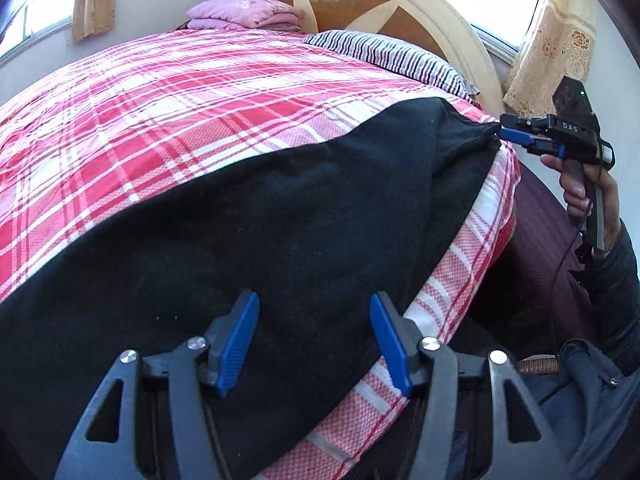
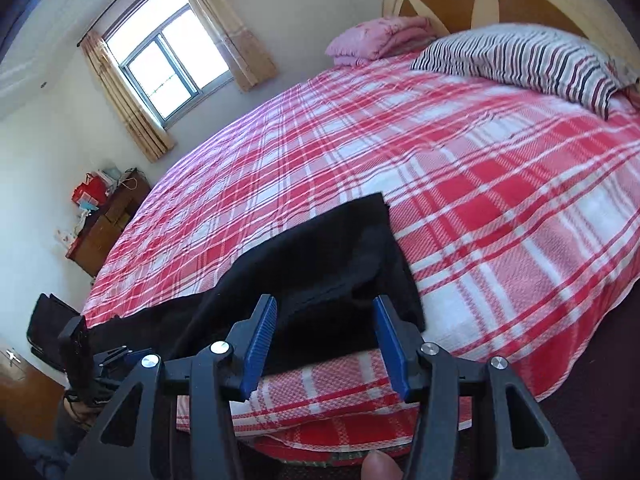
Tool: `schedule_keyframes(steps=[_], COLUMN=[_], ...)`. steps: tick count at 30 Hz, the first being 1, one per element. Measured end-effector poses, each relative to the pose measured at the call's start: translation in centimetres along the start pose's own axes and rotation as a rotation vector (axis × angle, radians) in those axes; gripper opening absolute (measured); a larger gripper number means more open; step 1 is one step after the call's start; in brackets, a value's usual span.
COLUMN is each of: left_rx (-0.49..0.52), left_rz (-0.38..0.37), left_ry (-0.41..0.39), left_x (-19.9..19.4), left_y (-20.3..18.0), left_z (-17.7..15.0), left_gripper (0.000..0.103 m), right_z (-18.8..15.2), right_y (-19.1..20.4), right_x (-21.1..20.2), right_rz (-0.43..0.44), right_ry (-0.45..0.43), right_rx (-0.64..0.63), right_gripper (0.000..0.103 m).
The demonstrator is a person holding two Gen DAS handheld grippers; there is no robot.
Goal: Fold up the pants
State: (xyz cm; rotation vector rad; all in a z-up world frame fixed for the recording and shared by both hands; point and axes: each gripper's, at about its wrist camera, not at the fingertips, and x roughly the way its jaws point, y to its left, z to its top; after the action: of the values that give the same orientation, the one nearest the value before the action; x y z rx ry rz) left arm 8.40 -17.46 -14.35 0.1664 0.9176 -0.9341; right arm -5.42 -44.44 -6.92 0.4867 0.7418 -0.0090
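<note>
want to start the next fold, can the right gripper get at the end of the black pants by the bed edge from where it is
Probably yes. The right gripper is open with the end of the black pants lying flat just ahead of its blue fingers on the plaid bedspread. Nothing lies on or in front of the cloth there.

This is a home bedroom. A bed with a plaid sheet, striped pillow and wooden headboard fills it. Curtains frame the window.

Matt black cloth pants; woven plaid bedsheet; glossy wooden headboard.
</note>
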Motion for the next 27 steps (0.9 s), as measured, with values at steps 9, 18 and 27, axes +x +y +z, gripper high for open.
schedule_keyframes(steps=[9,18,27], left_rx=[-0.02,-0.031,-0.039], left_rz=[-0.022,-0.037,-0.057], left_ry=[-0.022,-0.026,-0.018], left_x=[0.7,0.7,0.4], left_y=[0.3,0.5,0.8], left_z=[0.1,0.1,-0.3], left_gripper=[0.066,0.066,0.066], right_z=[0.2,1.3,0.8], right_y=[-0.3,-0.2,-3.0], right_x=[1.1,-3.0,-2.9], right_rz=[-0.005,-0.048,-0.235], right_ry=[-0.027,-0.103,-0.013], right_rx=[0.04,-0.03,-0.043], right_gripper=[0.007,0.007,0.033])
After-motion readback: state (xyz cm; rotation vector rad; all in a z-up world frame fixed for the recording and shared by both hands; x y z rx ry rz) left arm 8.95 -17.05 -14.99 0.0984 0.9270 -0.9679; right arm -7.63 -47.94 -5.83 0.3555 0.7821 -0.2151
